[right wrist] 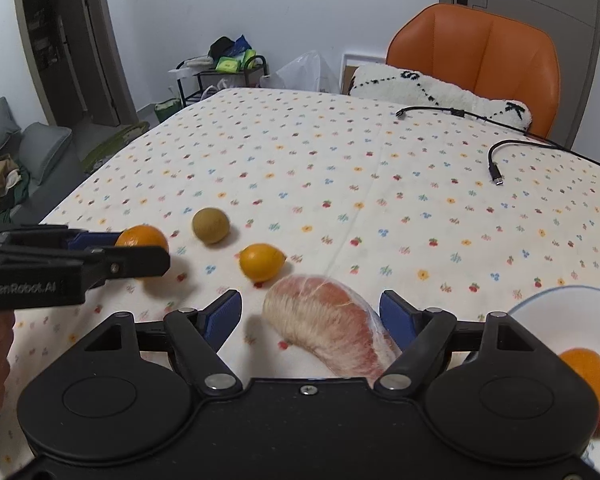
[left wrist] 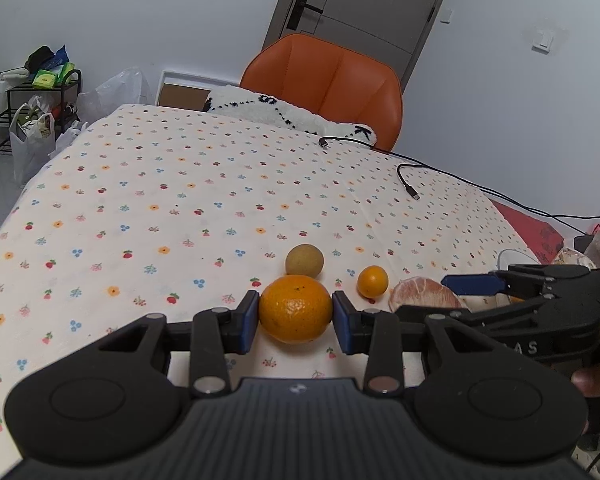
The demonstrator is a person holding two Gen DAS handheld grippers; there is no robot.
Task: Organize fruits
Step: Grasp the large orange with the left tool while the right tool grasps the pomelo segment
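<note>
Fruits lie near the front edge of the tablecloth (left wrist: 180, 184), whose far half is open. Pomelo segment (right wrist: 332, 320) sits between the wide-open right gripper (right wrist: 310, 312); its near end is hidden. Left gripper (left wrist: 295, 316) clamps the orange (left wrist: 295, 308). Bowl (right wrist: 540, 312) is cut off at right.

The far and left parts of the flowered tablecloth (left wrist: 148, 184) lie bare, open to a gripper. The near right is crowded: orange (left wrist: 295, 309), brownish fruit (left wrist: 304, 261), small citrus (left wrist: 373, 281) and pomelo wedge (right wrist: 332, 324) sit close together, the white bowl (right wrist: 540, 304) at the right edge. 2 black cables (right wrist: 500, 160) cross the far right, and an orange chair (left wrist: 332, 80) backs the far edge.
</note>
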